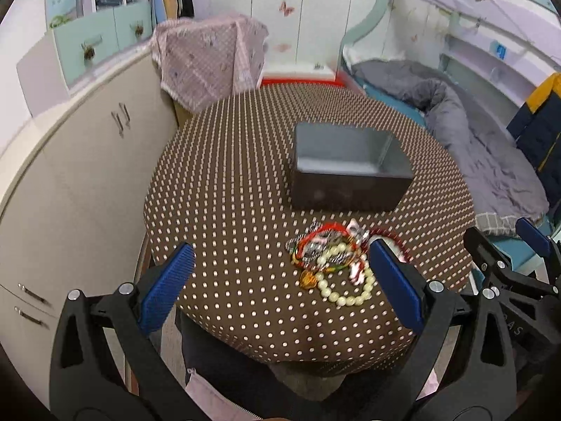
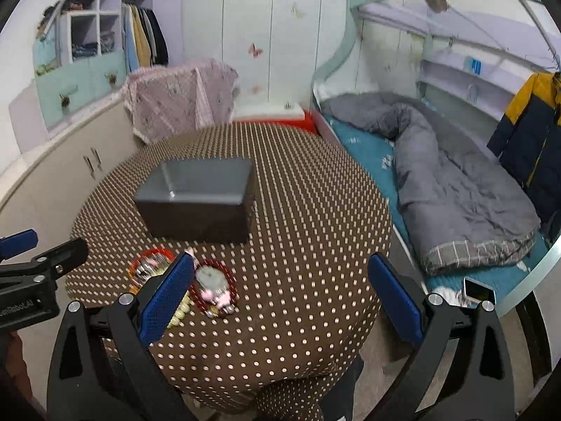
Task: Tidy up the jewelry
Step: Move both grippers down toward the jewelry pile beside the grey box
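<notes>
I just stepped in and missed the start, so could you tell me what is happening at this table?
A person holds a claw in each hand over a round table with a dotted brown cloth. The left claw and the right claw are both open and hold nothing. A pile of jewelry, including a cream bead bracelet and red cords, lies on the cloth in front of an open dark box, which looks empty. Nothing has been sorted yet.
</notes>
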Demonstrator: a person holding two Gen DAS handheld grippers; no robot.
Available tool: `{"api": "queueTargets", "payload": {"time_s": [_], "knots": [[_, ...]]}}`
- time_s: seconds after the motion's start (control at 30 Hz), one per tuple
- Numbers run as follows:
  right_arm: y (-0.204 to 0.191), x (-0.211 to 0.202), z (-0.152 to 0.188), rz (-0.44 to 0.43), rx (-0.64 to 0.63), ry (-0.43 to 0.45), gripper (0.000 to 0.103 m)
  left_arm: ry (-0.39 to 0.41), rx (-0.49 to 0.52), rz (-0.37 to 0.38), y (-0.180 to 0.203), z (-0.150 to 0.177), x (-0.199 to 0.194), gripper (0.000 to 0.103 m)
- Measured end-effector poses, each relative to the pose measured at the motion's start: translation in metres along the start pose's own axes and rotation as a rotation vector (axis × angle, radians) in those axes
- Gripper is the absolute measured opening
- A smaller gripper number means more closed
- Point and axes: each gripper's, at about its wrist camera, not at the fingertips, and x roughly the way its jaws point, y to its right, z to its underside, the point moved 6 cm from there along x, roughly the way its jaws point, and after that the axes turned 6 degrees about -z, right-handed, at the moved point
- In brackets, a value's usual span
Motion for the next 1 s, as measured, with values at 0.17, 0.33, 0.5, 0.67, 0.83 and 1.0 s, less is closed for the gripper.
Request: {"api": "queueTargets", "payload": {"time_s": [0.17,0.33,0.5,0.67,0.83,1.0], "knots": [[0.009,0.028,0.014,0.024,0.021,-0.101,0.095,-0.105,0.009,-0.003,-0.001,0.013,0.027,0.097],[0.015,0.048,0.025,0.037,0.03,-0.171,0.095,-0.187,0.015,-0.001,-0.001,0.022,0.052,0.097],[0.019,0.062,0.03,0.035,0.033,-0.221,0.095,-0.252,0.021,0.009,0.002,0.031,0.069,0.097],[0.019,0.068,0.029,0.02,0.027,-0.232,0.095,-0.27,0.031,0.025,0.007,0.036,0.078,0.097],[0.014,0.077,0.032,0.021,0.012,-0.255,0.095,-0.296,0.065,0.049,0.018,0.044,0.087,0.097],[0.013,0.079,0.031,0.034,0.011,-0.248,0.095,-0.278,0.075,0.074,0.024,0.047,0.09,0.096]]}}
